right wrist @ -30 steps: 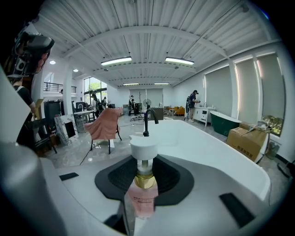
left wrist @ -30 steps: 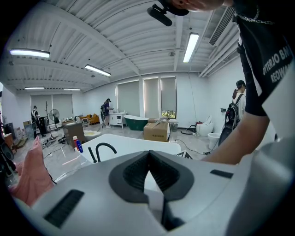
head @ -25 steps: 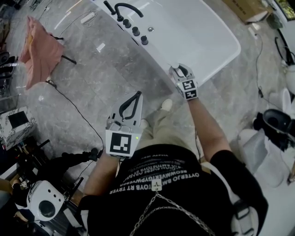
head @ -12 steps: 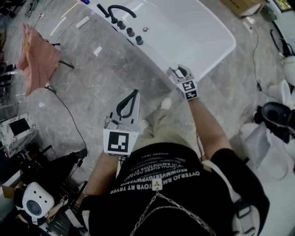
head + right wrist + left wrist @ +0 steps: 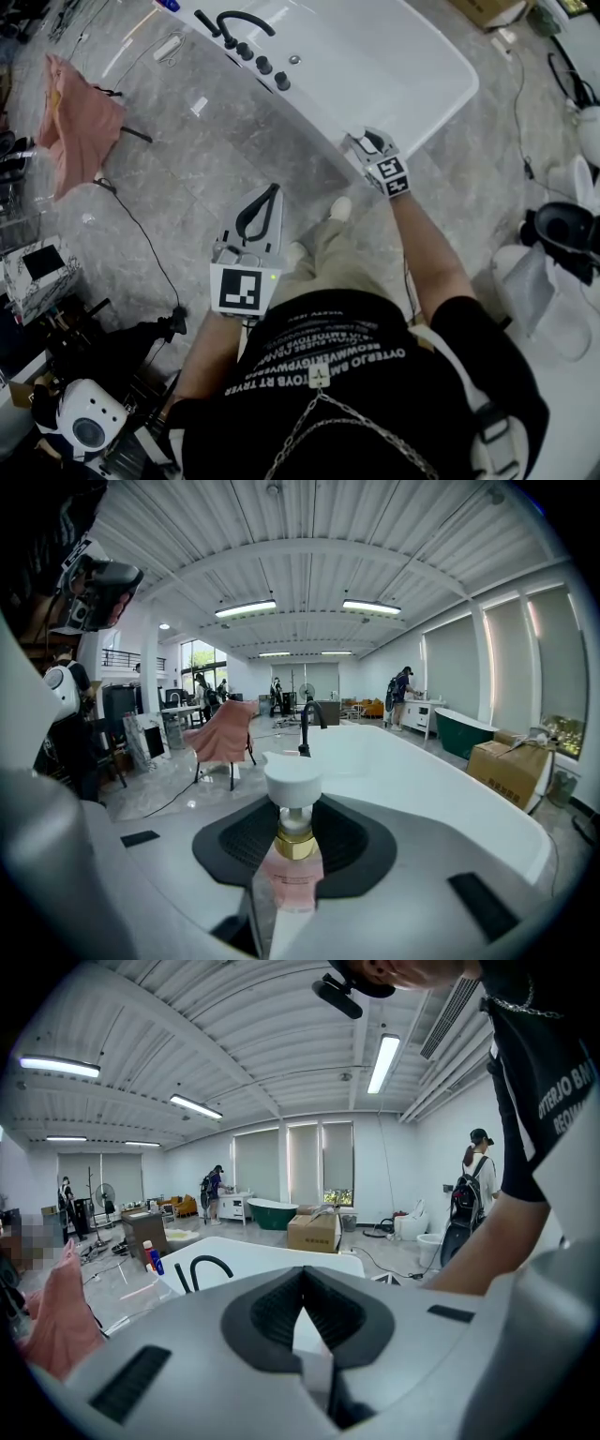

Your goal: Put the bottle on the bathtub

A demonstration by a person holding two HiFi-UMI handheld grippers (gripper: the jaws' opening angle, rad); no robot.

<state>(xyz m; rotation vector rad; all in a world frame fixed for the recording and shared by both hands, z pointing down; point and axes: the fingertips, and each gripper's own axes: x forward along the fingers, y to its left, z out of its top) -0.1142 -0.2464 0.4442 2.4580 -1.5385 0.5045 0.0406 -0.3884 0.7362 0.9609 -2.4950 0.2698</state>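
Note:
A pink bottle [image 5: 292,860] with a gold collar and a white cap stands upright between the jaws of my right gripper [image 5: 293,810], which is shut on it. In the head view the right gripper [image 5: 364,142] hovers at the near rim of the white bathtub [image 5: 394,66], with the bottle mostly hidden by it. The tub [image 5: 422,780] stretches ahead of the bottle, its black faucet [image 5: 307,726] at the far side. My left gripper [image 5: 270,190] hangs over the grey floor beside the tub, shut with nothing in it [image 5: 302,1288].
A pink cloth on a chair [image 5: 80,112] stands at the left, with a black cable [image 5: 141,234] trailing across the floor. Small bottles [image 5: 150,1258] sit at the tub's far end. A cardboard box [image 5: 497,14] lies behind the tub. Equipment [image 5: 84,412] crowds the lower left.
Both grippers keep their places and the bottle stays held; only the head view has shifted slightly.

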